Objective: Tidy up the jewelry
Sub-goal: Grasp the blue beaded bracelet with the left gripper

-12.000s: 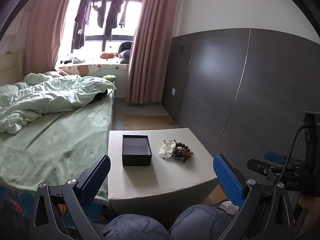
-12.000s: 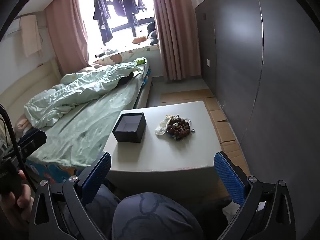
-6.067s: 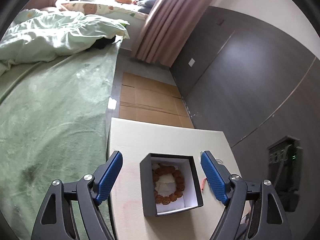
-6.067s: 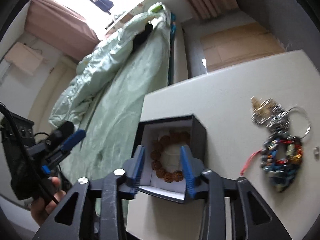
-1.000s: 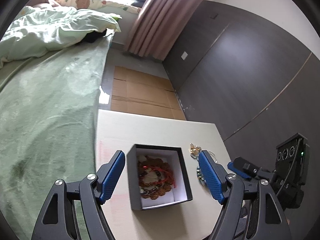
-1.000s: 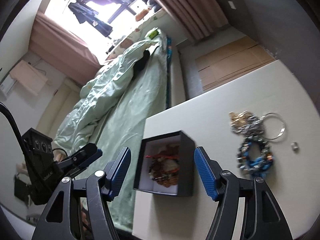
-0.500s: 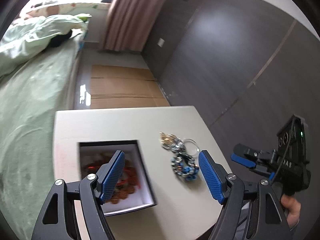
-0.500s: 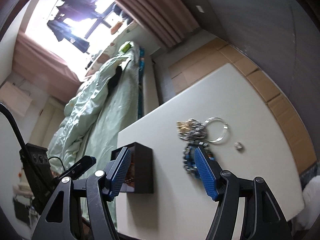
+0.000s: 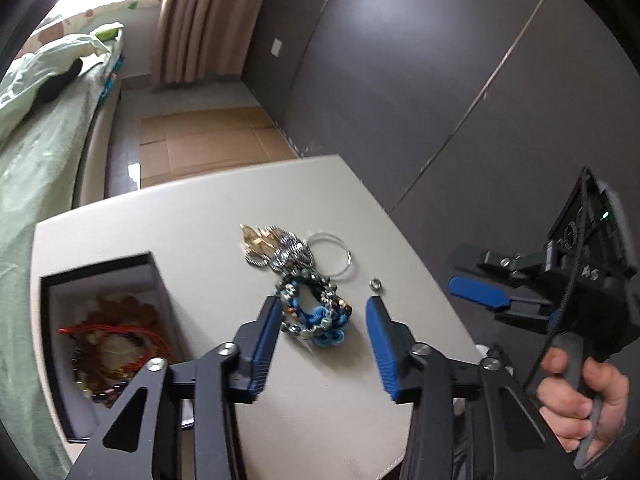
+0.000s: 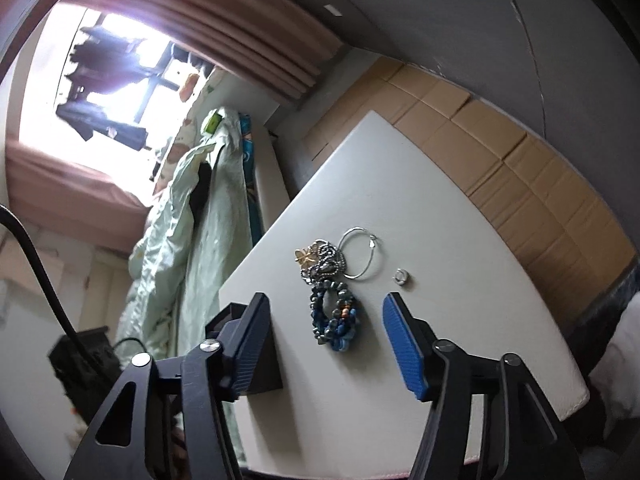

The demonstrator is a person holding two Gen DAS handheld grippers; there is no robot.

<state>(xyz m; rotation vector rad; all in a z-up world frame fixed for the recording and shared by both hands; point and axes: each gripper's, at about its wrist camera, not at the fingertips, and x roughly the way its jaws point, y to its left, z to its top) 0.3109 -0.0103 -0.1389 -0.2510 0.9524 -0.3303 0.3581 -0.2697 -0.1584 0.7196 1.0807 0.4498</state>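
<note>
A blue beaded bracelet (image 9: pixel 316 314) lies on the pale table (image 9: pixel 200 220), below a gold and silver tangle (image 9: pixel 276 246), a thin silver hoop (image 9: pixel 334 256) and a small ring (image 9: pixel 375 283). My left gripper (image 9: pixel 322 316) hovers with the bracelet between its fingertips; its jaws are closing and the pads do not touch it. My right gripper (image 10: pixel 326 320) frames the same bracelet (image 10: pixel 334 320) from above, jaws closing, nothing gripped. The open black box (image 9: pixel 100 266) at left holds several bracelets (image 9: pixel 116 340).
The right gripper (image 9: pixel 458 274) and the hand (image 9: pixel 580 392) holding it sit just past the table's right edge. A green-covered bed (image 9: pixel 32 152) runs along the left, cardboard sheets (image 9: pixel 208 140) lie on the floor beyond, and a dark wall (image 9: pixel 400 80) is to the right.
Both grippers swung from over the box to the loose pile and came lower. The left jaws narrowed around the blue bracelet; the right jaws narrowed a little.
</note>
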